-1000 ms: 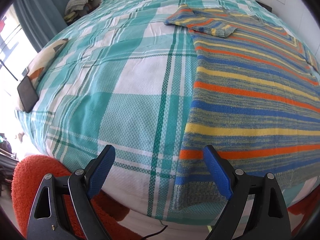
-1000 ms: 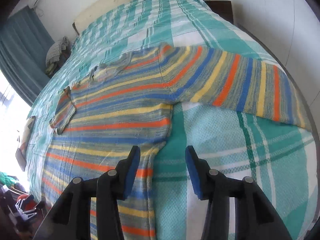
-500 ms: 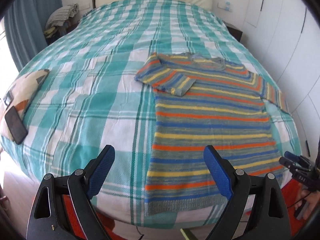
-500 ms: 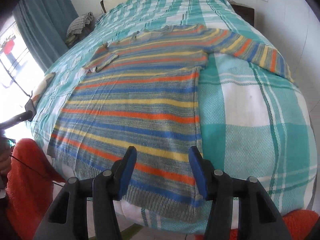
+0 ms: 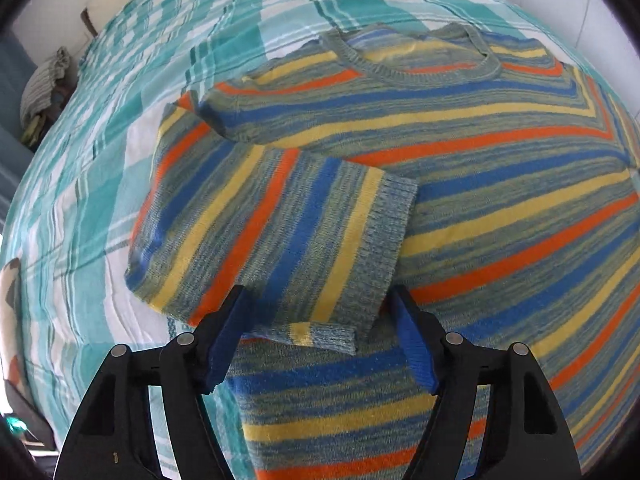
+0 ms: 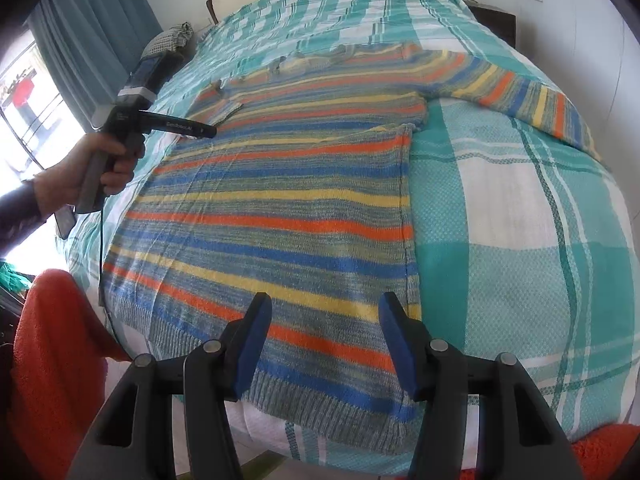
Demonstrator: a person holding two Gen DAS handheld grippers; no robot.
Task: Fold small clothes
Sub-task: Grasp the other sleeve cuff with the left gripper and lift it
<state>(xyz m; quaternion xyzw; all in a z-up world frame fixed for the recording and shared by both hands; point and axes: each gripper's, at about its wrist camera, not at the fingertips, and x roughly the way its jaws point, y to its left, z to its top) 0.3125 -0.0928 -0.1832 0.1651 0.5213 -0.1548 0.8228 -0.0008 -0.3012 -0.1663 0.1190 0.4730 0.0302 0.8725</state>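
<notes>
Curtain [image 6: 92,36] hangs at the far left of the right wrist view, and a person's hand [image 6: 92,168] below it grips the handle of the left claw [image 5: 320,340]. That claw hovers over the sweater's folded-in sleeve [image 5: 272,232]; its jaws are closing, with the sleeve cuff between the blue pads [image 5: 414,344] but not pressed. The striped sweater [image 6: 280,208] lies flat on the checked bed cover [image 6: 520,240], collar toward the headboard, its other sleeve [image 6: 512,88] stretched out to the right. The right claw [image 6: 320,344] is poised at middling width above the hem near the sweater's right edge, holding nothing. Orange fabric [image 6: 52,344] shows at the bed's near edge.
</notes>
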